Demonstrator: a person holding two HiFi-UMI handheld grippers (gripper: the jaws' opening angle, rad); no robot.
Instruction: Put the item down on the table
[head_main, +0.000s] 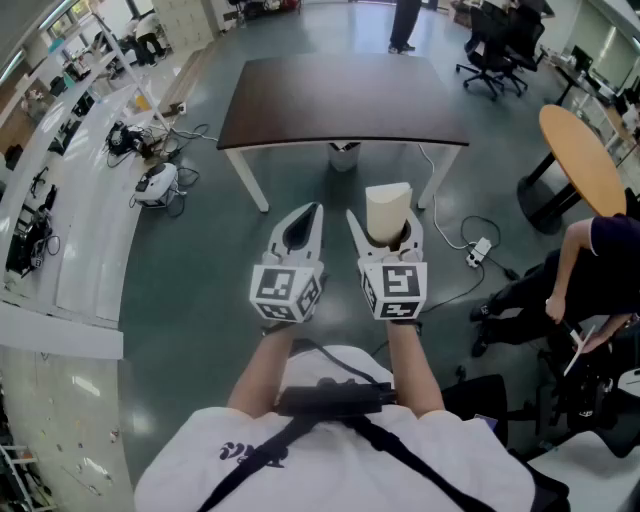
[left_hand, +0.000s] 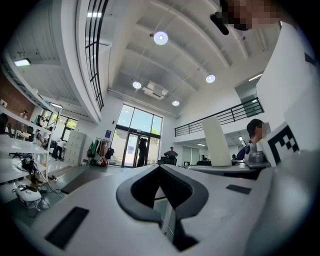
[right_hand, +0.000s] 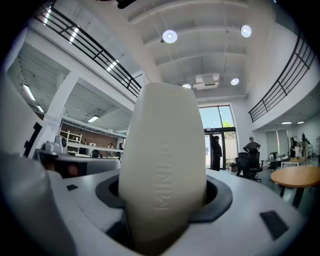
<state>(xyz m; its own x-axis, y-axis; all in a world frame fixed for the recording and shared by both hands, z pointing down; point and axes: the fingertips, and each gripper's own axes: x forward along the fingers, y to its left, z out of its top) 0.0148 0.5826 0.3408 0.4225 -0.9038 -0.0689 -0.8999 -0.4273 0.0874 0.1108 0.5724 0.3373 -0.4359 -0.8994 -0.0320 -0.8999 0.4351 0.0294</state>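
Note:
A tall cream container (head_main: 388, 208) with a rounded top stands upright between the jaws of my right gripper (head_main: 387, 236), which is shut on it. In the right gripper view the container (right_hand: 162, 165) fills the middle, with the grey pads (right_hand: 220, 197) against its sides. My left gripper (head_main: 302, 232) is beside it, shut, with nothing between its jaws; its view shows them meeting (left_hand: 162, 192). Both grippers are held level in the air over the floor. The dark brown table (head_main: 340, 100) lies ahead of them with its top bare.
A round wooden table (head_main: 585, 160) and a seated person (head_main: 590, 270) are at the right. Office chairs (head_main: 500, 45) stand behind the table. White benches (head_main: 70, 200) run along the left. Cables and a power strip (head_main: 478, 250) lie on the floor.

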